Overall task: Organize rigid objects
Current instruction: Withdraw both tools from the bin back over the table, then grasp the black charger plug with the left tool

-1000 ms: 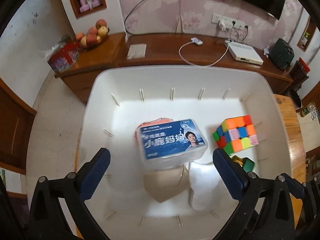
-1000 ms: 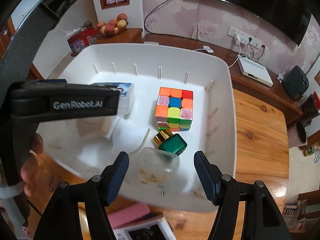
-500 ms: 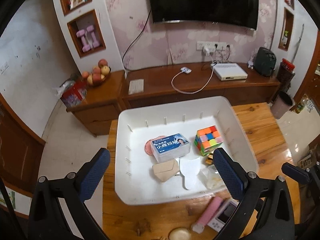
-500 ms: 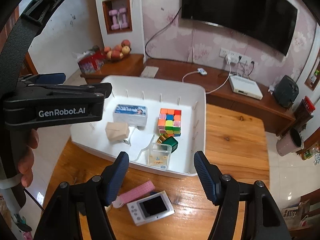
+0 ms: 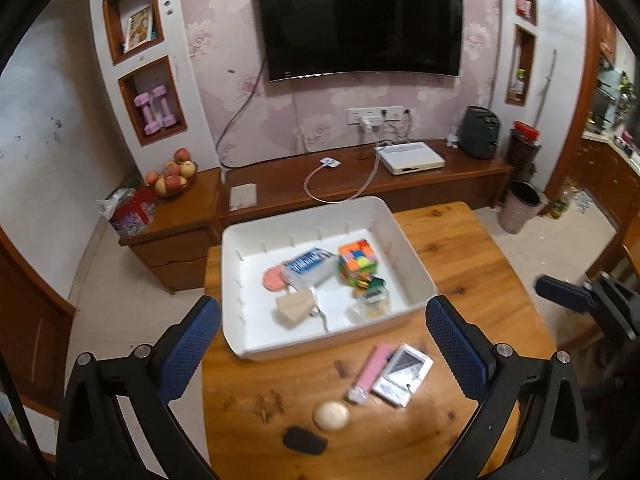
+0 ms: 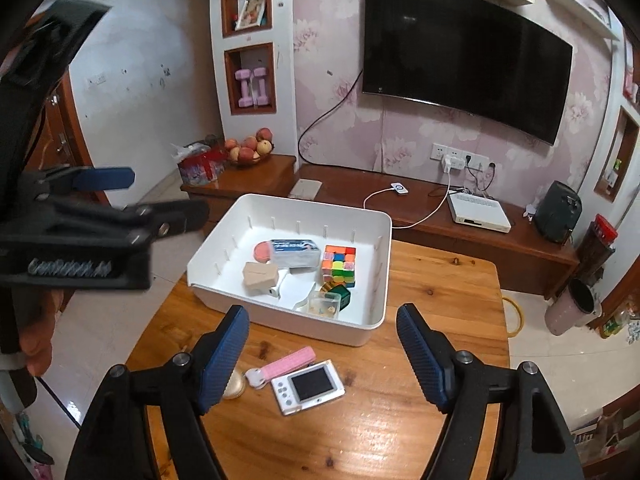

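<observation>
Both grippers — left gripper, right gripper, jaws just widened — hang open and empty above the wooden worktop's bare near edge; the white bin holds a colour cube, and a small white device lies outside.

A white rectangular bin sits on the wooden table and holds a multicoloured puzzle cube, a blue-labelled clear box lying over a pink disc, a tan block, a green box and a small clear container. In front of the bin, on the bare tabletop, lie 3 things close together: a pink bar, a white handheld device with a dark screen, and a pale round piece. A flat black piece lies just nearer than the round one.
</observation>
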`<state>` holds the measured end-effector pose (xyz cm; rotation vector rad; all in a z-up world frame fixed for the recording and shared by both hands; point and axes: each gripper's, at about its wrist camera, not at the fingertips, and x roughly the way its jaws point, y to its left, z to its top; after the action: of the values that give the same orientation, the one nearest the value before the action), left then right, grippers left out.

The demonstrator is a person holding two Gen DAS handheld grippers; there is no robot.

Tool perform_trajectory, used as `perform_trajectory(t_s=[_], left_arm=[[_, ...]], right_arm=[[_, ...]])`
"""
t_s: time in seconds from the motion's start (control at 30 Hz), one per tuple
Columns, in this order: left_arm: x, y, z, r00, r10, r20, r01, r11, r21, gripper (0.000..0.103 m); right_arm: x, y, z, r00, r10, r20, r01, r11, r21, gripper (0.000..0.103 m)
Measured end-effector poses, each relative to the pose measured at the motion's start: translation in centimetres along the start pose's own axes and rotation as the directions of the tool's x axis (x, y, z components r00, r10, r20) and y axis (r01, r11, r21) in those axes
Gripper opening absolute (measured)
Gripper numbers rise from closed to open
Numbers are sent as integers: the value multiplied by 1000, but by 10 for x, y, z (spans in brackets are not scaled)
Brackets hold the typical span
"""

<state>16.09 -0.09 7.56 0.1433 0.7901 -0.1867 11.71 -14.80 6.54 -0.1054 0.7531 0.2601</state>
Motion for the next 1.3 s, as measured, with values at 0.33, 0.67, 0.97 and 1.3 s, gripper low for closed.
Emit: perform_trajectory(t_s=[0.33, 0.67, 0.97, 1.3], left_arm=[[4, 8, -69, 998, -60, -20, 60, 997, 38, 102], [72, 21, -169, 986, -25, -166, 42, 994, 99, 102], [122, 28, -211, 966, -24, -257, 66, 986, 154, 102], [147, 45, -219, 953, -89, -288, 120, 988, 93, 98]], right_arm=[[20, -5, -46, 997, 60, -46, -56, 995, 80, 77], [94, 10, -102, 962, 180, -203, -139, 970, 201, 77], [130, 40, -137, 941, 181, -285, -137, 976, 168, 77], [147, 40, -150, 927, 212, -310, -142, 962, 232, 77]])
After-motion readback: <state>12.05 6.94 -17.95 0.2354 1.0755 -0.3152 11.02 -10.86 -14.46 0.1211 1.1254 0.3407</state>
